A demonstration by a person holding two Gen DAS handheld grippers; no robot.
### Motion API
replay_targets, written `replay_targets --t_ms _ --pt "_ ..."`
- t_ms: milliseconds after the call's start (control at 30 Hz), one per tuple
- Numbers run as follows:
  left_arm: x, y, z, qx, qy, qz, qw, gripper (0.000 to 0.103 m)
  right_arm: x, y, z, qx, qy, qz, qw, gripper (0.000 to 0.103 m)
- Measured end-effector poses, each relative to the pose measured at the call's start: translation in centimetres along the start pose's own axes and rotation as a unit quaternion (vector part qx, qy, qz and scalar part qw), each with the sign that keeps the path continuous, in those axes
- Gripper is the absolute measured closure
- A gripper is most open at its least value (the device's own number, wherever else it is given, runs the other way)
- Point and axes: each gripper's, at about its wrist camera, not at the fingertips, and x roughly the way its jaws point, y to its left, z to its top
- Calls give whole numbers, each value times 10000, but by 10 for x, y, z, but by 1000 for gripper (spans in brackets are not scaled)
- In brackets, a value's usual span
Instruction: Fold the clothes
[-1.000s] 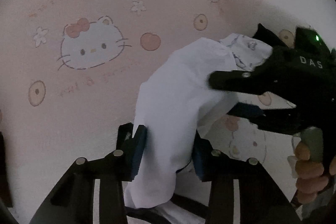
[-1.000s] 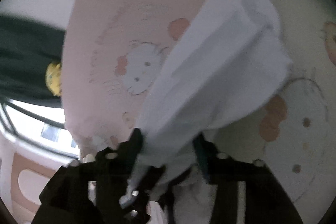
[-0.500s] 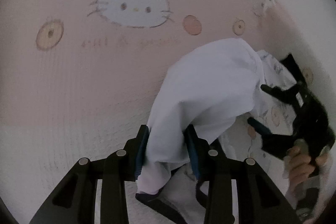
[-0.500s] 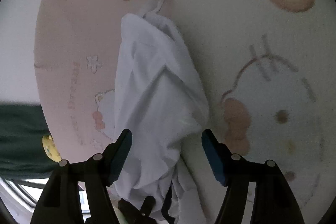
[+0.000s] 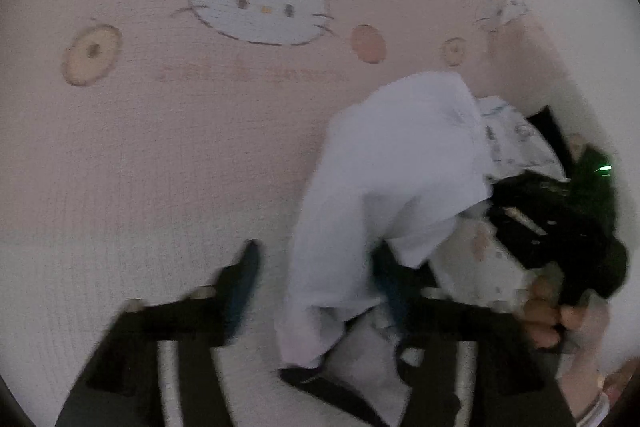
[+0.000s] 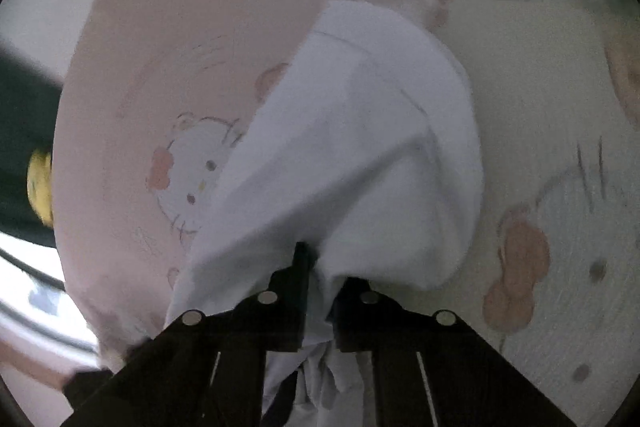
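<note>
Progress: white cotton garment [image 5: 392, 167] bunched in a loose hump, no flat fold visible; smoothing and folding judged mostly left.
Garment place: on pink cartoon-cat bedsheet [image 5: 168, 131], at about 4 o'clock in left wrist view, centre in right wrist view.
Left gripper [image 5: 316, 279]: just spread wide, cloth hanging between blue pads, left pad clear of it.
Right gripper [image 6: 318, 291]: just snapped closed, pinching garment's near edge at 6 o'clock.
</note>
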Motion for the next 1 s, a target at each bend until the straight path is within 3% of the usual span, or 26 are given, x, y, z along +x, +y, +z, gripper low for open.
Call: replay_targets --t_ms 133,167,333,400,567,667,767,800,867,1000 --pt "-19 0 9 -17 -147 -710 9974 30 -8 22 5 -642 27 330 9974 95" --pt "-21 -1 13 17 -160 -734 9972 28 -9 28 7 -743 16 390 9965 95" --pt "-21 -22 35 707 -353 -163 9967 28 -2 41 26 -997 115 472 9938 95" --pt "-16 -33 42 1047 -331 -128 9939 28 -16 12 35 -1035 189 496 9932 95" --pt "10 -63 56 1835 -19 -82 9830 28 -11 14 33 -1001 226 557 9932 95" --pt "22 -78 56 2024 -2 -20 9793 28 -6 11 36 -889 243 661 9935 95" --pt "27 -81 60 1954 -102 299 9802 29 -7 14 38 -1063 249 439 9930 95" --pt "28 -80 62 1907 -141 344 9809 35 -6 14 38 -1102 263 376 9928 95" --pt "28 -80 63 1837 -231 363 9820 59 -2 16 37 -1168 295 228 9925 95" --pt "31 -72 63 1616 -170 366 9860 74 4 30 36 -1384 398 -80 9895 95"
